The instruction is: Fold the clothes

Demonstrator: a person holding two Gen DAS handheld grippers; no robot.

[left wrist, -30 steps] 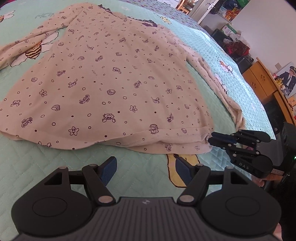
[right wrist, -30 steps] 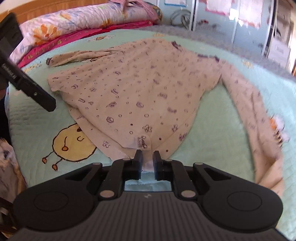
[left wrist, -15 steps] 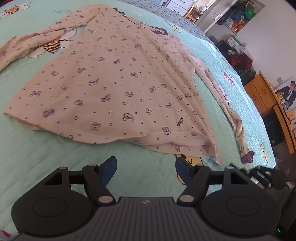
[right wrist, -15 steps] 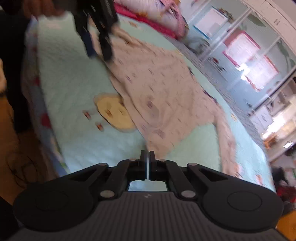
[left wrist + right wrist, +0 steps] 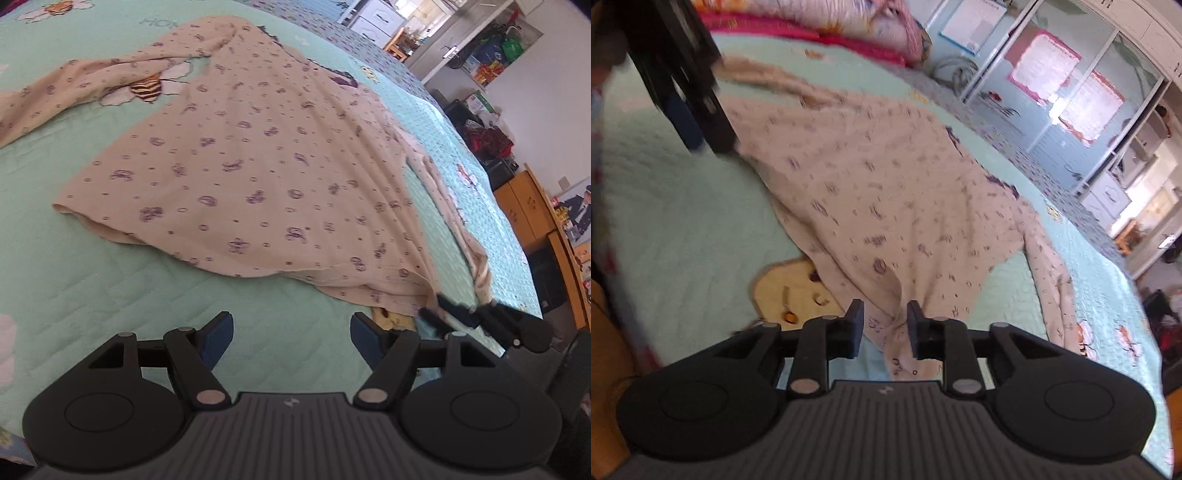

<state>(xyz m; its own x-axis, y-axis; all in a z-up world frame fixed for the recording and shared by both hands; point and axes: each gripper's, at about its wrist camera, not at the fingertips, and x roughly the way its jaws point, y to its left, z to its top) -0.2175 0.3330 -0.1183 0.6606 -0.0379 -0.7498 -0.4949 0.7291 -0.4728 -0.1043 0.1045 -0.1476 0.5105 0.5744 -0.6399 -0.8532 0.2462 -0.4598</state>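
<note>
partial letters "HO" stitched on the green quilt (image 5: 74, 295); nothing else legible

A home bedroom: a bed (image 5: 92, 295) with a mint cartoon quilt, pillows (image 5: 849, 14), wooden cabinets (image 5: 524, 210) and wardrobe doors (image 5: 1052, 85)

Cream long-sleeved top (image 5: 258, 173) with purple prints

It is lying spread flat on the bed (image 5: 110, 288), sleeves trailing toward nine and four o'clock, hem corner lifting at five.
</note>
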